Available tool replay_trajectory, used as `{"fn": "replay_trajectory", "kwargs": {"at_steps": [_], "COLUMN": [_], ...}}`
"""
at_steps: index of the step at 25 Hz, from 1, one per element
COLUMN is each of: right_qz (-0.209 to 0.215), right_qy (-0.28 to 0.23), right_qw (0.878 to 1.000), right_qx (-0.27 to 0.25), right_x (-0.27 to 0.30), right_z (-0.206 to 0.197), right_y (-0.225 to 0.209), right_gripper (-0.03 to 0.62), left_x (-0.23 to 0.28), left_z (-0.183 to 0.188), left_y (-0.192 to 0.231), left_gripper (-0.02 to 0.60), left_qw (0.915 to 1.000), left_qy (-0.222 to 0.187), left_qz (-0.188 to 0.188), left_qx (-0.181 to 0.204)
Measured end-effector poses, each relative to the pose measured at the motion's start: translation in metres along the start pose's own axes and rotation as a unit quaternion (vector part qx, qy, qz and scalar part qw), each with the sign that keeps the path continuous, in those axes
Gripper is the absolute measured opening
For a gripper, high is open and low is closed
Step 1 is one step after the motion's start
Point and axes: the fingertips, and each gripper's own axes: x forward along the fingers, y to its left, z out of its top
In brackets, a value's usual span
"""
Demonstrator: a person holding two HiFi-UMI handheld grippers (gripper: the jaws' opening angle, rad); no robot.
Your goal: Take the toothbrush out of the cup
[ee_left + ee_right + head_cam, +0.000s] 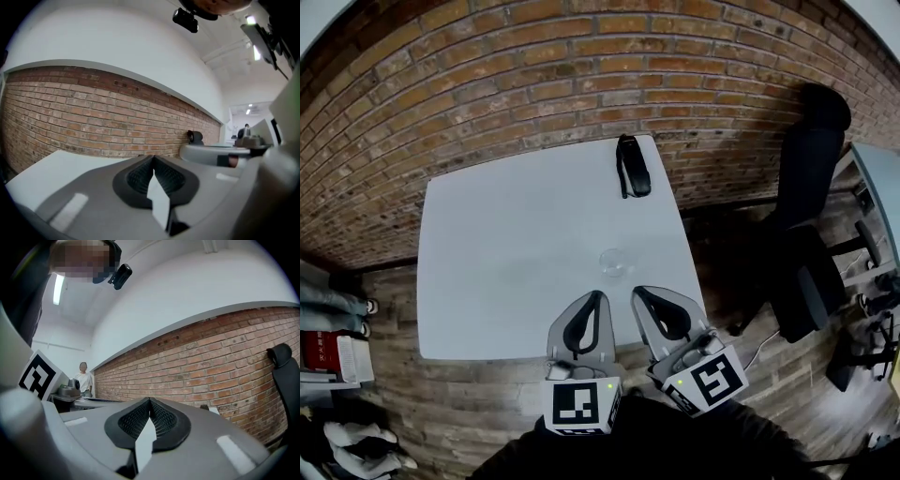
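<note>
- Head view: a clear cup (pixel 614 263) stands upright on the white table (pixel 506 244), just ahead of the left gripper (pixel 597 298) and right gripper (pixel 640 293); I cannot tell whether a toothbrush is inside.
- Left gripper view: jaws pressed together, nothing between.
- Right gripper view: jaws together, empty.
- A dark elongated object (pixel 633 167) lies at the table's far edge.

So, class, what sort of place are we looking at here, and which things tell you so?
Probably an office or lab workroom rather than a home: a plain white table stands by a bare brick wall, with a black swivel chair to its right.
</note>
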Motion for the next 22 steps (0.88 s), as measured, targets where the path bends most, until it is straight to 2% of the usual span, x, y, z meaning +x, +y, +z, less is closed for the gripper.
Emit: {"fn": "replay_trajectory", "kwargs": {"at_steps": [5, 14, 22], "right_qz": [-0.021, -0.042, -0.031], "right_qy": [-0.018, -0.018, -0.038], "right_qw": [0.999, 0.998, 0.998], "right_qx": [-0.017, -0.033, -0.045], "right_x": [0.026, 0.043, 0.057], "right_z": [0.024, 0.035, 0.057], "right_y": [-0.002, -0.026, -0.054], "right_gripper": [0.002, 0.002, 0.003], "left_x": [0.021, 0.058, 0.084], "left_z": [0.024, 0.036, 0.058], "left_y": [0.014, 0.017, 0.012], "left_gripper": [0.009, 0.009, 0.009], "left_qw": [0.9993, 0.9979, 0.9975], "left_qy": [-0.024, -0.035, -0.056], "left_qz": [-0.029, -0.054, -0.042], "left_qx": [0.0, -0.01, 0.009]}}
